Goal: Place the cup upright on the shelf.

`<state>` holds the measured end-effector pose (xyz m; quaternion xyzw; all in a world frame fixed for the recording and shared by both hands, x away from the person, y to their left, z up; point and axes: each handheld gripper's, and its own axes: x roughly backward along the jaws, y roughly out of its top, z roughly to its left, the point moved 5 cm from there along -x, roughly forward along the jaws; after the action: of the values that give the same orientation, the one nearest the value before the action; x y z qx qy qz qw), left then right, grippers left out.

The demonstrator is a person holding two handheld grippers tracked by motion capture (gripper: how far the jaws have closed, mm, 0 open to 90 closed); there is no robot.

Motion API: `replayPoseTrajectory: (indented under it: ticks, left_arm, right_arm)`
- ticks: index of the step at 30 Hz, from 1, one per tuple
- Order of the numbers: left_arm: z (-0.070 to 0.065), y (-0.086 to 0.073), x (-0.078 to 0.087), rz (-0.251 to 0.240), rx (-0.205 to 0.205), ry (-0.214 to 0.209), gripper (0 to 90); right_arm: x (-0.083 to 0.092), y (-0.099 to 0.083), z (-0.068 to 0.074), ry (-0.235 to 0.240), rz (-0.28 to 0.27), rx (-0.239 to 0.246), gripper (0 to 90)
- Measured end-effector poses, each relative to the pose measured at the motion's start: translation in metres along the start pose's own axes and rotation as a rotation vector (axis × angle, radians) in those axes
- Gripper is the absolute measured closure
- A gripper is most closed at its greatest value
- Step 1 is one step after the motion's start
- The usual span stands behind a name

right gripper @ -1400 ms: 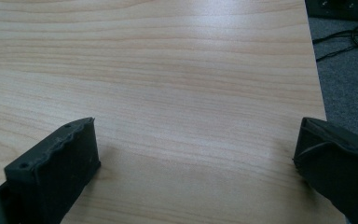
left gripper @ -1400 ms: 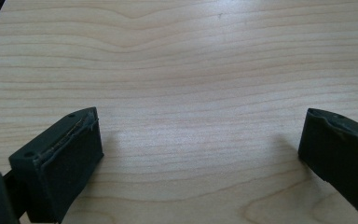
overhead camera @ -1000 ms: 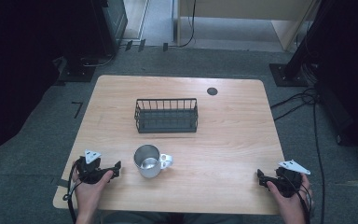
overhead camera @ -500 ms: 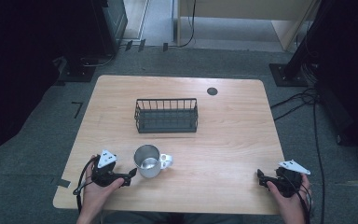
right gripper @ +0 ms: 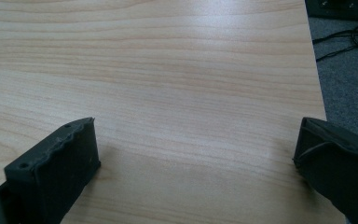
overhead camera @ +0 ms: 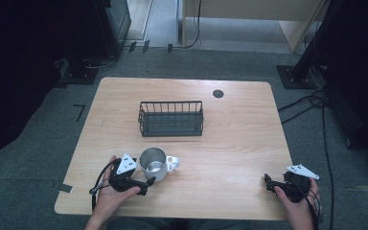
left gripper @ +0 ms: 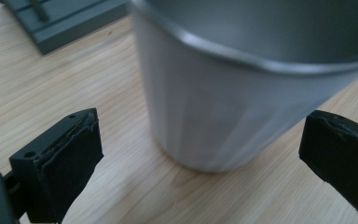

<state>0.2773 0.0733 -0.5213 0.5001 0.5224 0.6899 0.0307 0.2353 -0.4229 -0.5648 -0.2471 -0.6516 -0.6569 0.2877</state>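
A shiny metal mug (overhead camera: 154, 164) with a white handle stands upright on the wooden table, near its front left. My left gripper (overhead camera: 146, 183) is open right beside the mug's near side. In the left gripper view the mug (left gripper: 242, 84) looms close between the two black jaws, which stand wide apart and do not touch it. A dark wire basket (overhead camera: 171, 118) sits at the table's middle, behind the mug. My right gripper (overhead camera: 268, 182) rests open at the front right, over bare wood (right gripper: 177, 93).
The table's right edge (right gripper: 318, 84) runs close to the right gripper, with grey floor and cables beyond. A black round grommet (overhead camera: 218, 93) sits at the back of the table. The basket's corner (left gripper: 60, 23) lies beyond the mug.
My left gripper has moved right and forward, closing in on the mug. The right gripper has stayed where it was.
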Motion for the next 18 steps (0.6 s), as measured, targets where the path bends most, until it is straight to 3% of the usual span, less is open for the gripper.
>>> replayPoseTrajectory:
  ticks: [8, 13, 18]
  left_arm:
    - [-0.008, 0.017, -0.011, -0.022, 0.020, 0.009, 0.0]
    - [-0.012, 0.024, -0.018, 0.002, 0.018, 0.057, 0.0]
    - [-0.018, 0.032, -0.020, 0.007, 0.060, 0.098, 0.0]
  right_arm:
    - [0.000, 0.000, 0.000, 0.000, 0.000, 0.000, 0.0]
    - [0.000, 0.000, 0.000, 0.000, 0.000, 0.000, 0.0]
    - [0.000, 0.000, 0.000, 0.000, 0.000, 0.000, 0.0]
